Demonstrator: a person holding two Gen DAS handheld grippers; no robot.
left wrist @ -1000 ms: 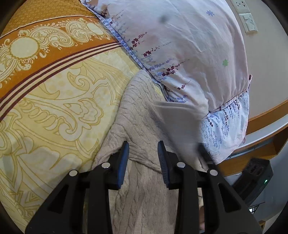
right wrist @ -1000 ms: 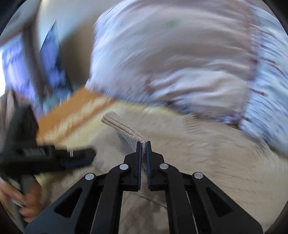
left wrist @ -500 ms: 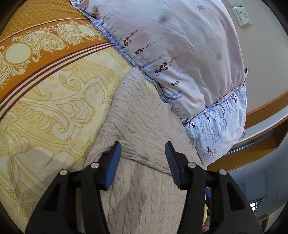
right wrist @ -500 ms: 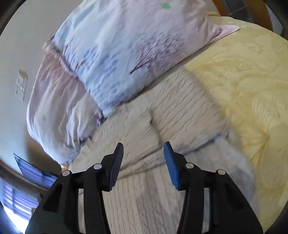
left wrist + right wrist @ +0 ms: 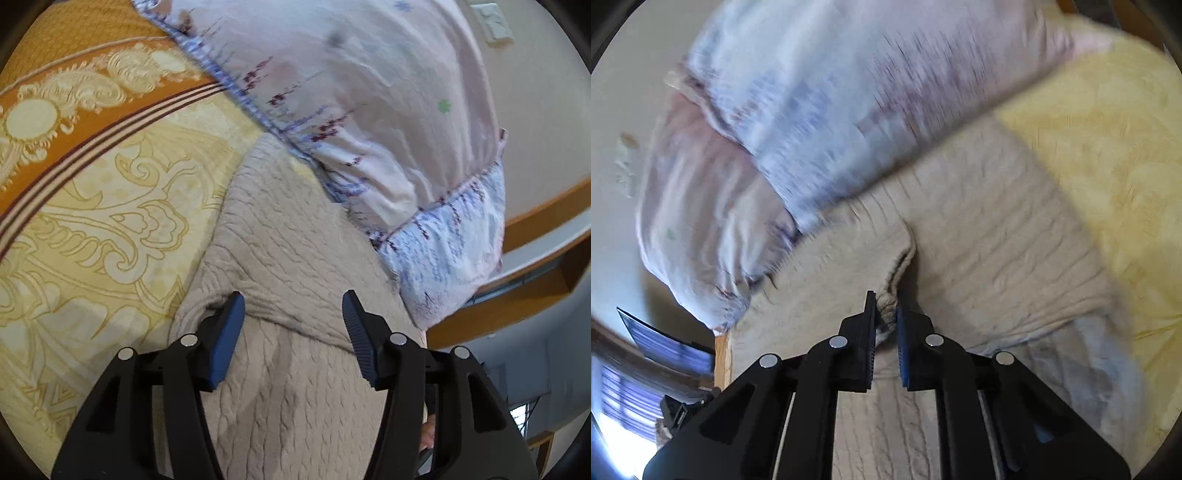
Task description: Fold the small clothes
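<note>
The beige cable-knit sweater (image 5: 291, 258) lies on the yellow patterned bedspread (image 5: 92, 206), filling the centre and bottom of the left view, its far end tucked against the floral pillows (image 5: 369, 110) at upper right. In the right view it fills the centre and bottom, with those pillows at upper left.

Your biggest risk is the pillows. The knit touches them, so if you lift and fold toward them, the cloth may catch or bunch against them and the fold will come out crooked. Next, your right gripper (image 5: 886, 314) is clenched on only a small raised ridge of knit at frame centre. A pinch that shallow may slip out of the loose weave, or drag up just one layer. Lastly, your left gripper (image 5: 293, 325) has its jaws opening, straddling the folded edge at lower centre without pressing it, so nothing pins that side if the right pull tugs the whole garment.

Compared with half a second back, your right jaws, then spread over flat knit, are now shut on the ridge. Your left jaws stand slightly wider than then, and much wider than a second ago.
</note>
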